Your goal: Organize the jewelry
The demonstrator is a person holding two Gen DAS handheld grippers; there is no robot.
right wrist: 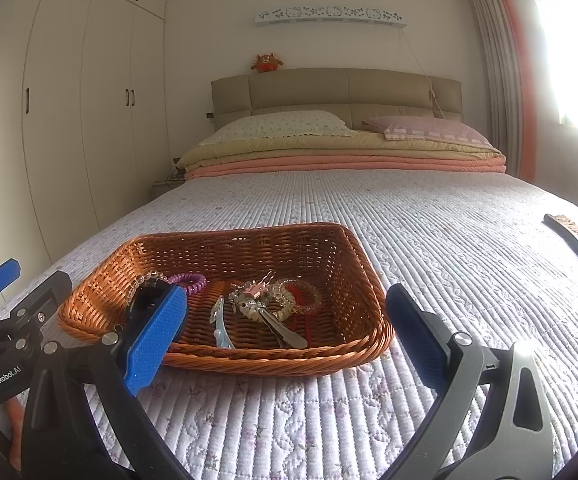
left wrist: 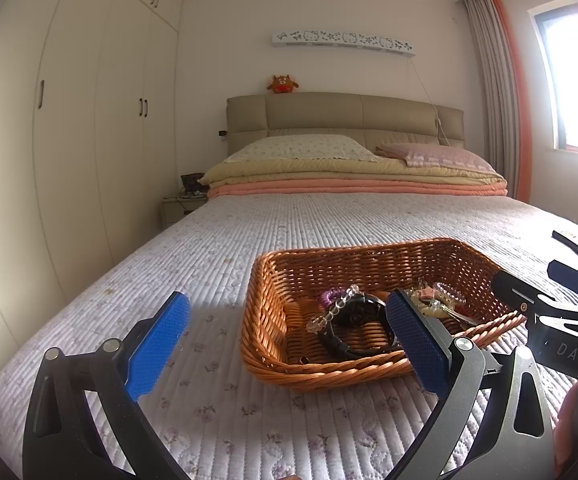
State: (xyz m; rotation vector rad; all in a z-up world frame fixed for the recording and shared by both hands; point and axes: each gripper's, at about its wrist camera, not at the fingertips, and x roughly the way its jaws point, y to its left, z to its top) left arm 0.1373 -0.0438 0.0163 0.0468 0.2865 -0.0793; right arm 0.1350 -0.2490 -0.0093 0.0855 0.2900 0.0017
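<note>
A brown wicker basket (left wrist: 281, 364) (right wrist: 353, 256) sits on the quilted bed. It holds a black watch (left wrist: 353, 312), a clear bead bracelet (left wrist: 331, 314), a purple coil hair tie (right wrist: 191, 282), metal hair clips (right wrist: 220, 326) and a tangle of bead bracelets (right wrist: 289, 300). My left gripper (left wrist: 289, 340) is open and empty, held just in front of the basket's near left corner. My right gripper (right wrist: 287, 340) is open and empty, its fingers straddling the basket's near rim. Each gripper shows at the edge of the other's view.
A dark brush (right wrist: 577, 246) lies on the bedspread to the right. Folded blankets (left wrist: 353, 184) and pillows are stacked at the headboard. White wardrobes (left wrist: 69, 120) line the left wall. A window with curtains is at the right.
</note>
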